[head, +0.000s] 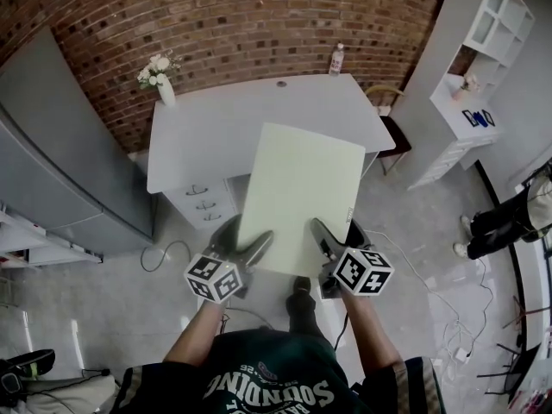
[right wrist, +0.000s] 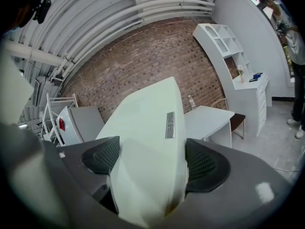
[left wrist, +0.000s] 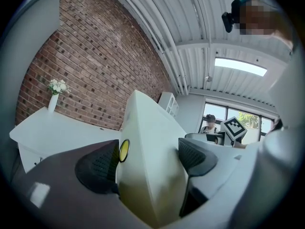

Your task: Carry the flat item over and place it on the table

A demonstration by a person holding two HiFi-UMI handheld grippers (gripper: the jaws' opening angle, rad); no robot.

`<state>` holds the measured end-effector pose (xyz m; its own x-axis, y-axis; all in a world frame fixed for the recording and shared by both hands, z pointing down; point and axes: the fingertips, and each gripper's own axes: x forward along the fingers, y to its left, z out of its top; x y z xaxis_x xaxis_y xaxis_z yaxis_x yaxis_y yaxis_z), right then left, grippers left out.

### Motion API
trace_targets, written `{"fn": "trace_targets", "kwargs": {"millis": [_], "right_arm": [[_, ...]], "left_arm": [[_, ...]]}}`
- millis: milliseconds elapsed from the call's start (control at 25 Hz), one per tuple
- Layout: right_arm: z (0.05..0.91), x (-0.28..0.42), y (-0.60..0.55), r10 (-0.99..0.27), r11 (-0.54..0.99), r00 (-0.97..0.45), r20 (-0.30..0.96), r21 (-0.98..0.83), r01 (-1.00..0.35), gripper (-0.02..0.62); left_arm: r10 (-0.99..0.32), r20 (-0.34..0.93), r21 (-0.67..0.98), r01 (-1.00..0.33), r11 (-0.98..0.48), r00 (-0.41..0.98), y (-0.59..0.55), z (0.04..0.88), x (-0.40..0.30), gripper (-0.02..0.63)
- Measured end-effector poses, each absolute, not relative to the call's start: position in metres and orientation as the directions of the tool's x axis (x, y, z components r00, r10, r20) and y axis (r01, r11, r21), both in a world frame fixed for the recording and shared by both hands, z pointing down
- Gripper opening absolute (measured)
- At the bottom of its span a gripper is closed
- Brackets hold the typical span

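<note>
Pale green and flat, the board is clamped at its near edge by the left gripper and the right gripper, one by each near corner. It is held up in the air near the front edge of the white table. A vase of flowers is set at the table's far left corner.

Setting: staged office corner in an industrial room. Brick wall at 12 o'clock; white desk with flower vase; shelf unit at 2; loose cables on concrete floor at 4.
</note>
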<state>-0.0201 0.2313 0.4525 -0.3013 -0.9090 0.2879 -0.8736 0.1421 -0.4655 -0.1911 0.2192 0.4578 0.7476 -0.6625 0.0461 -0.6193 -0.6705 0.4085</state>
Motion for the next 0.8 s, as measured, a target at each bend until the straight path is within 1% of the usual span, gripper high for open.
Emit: {"fn": "trace_targets", "kwargs": {"millis": [480, 800], "right_arm": [[0.449, 0.054, 0.112, -0.882, 0.202, -0.365, 0.3, -0.46, -0.865, 0.43], [0.444, 0.086, 0.046, -0.851, 0.278, -0.431, 0.3, -0.44, -0.854, 0.43]], "left_arm": [[-0.71, 0.055, 0.414, -0.663, -0.623, 0.702, 0.112, 0.455, -0.118, 0.394], [-0.728, 0.107, 0.419, -0.695, -0.585, 0.677, 0.06, 0.456, -0.083, 0.394]]}}
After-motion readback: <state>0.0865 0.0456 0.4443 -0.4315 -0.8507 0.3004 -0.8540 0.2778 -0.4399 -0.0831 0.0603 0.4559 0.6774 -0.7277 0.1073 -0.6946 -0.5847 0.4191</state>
